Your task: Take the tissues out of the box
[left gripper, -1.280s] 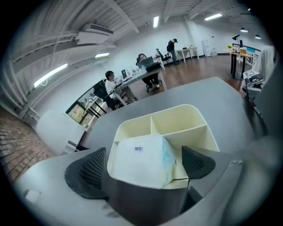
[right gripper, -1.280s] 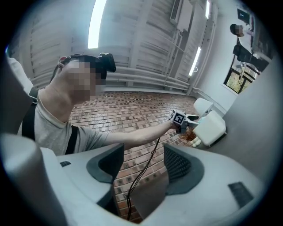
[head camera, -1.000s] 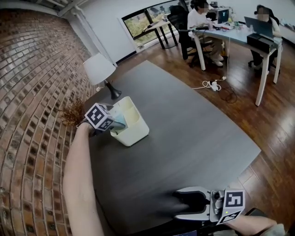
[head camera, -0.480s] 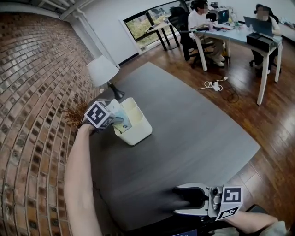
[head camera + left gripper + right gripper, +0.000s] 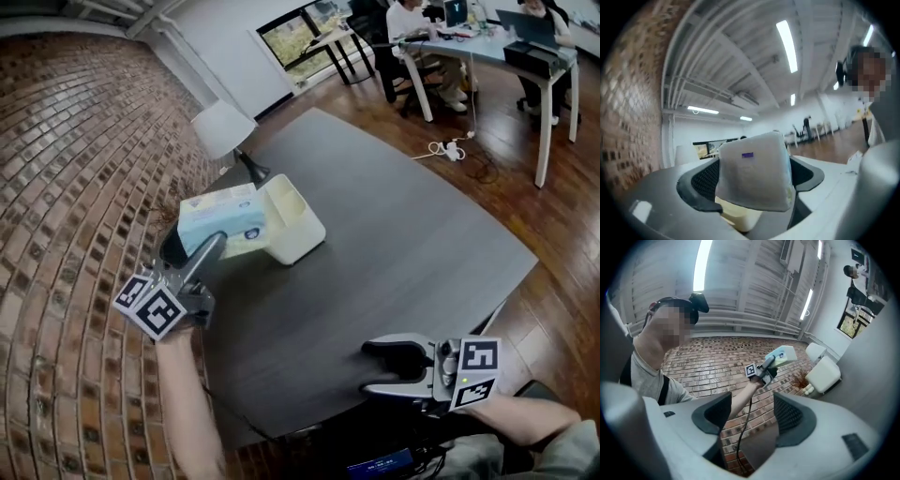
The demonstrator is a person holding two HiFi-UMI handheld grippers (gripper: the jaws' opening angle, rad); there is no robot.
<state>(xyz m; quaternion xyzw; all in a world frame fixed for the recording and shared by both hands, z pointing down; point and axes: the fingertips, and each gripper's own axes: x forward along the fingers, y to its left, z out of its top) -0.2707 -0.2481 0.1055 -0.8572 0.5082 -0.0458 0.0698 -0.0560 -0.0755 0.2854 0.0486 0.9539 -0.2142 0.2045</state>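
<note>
A pale blue pack of tissues [image 5: 222, 218] hangs in the air just left of the cream box [image 5: 298, 221], which stands on the dark table [image 5: 403, 244]. My left gripper [image 5: 204, 251] is shut on the pack's near end and holds it up and clear of the box. In the left gripper view the pack [image 5: 754, 171] fills the gap between the two black pads. My right gripper [image 5: 382, 367] rests low at the table's front edge, open with nothing in it. The right gripper view shows its jaws apart [image 5: 752, 420] and, far off, the raised pack [image 5: 783, 354].
A white-shaded lamp [image 5: 225, 127] stands behind the box near the brick wall [image 5: 66, 187]. Beyond the table's far side lie a wooden floor with a power strip [image 5: 448, 150] and a white desk [image 5: 487, 42] where people sit.
My left gripper has drawn back and up from the box with the tissue pack in it. The pack now sits outside the box. The right gripper has barely moved.
</note>
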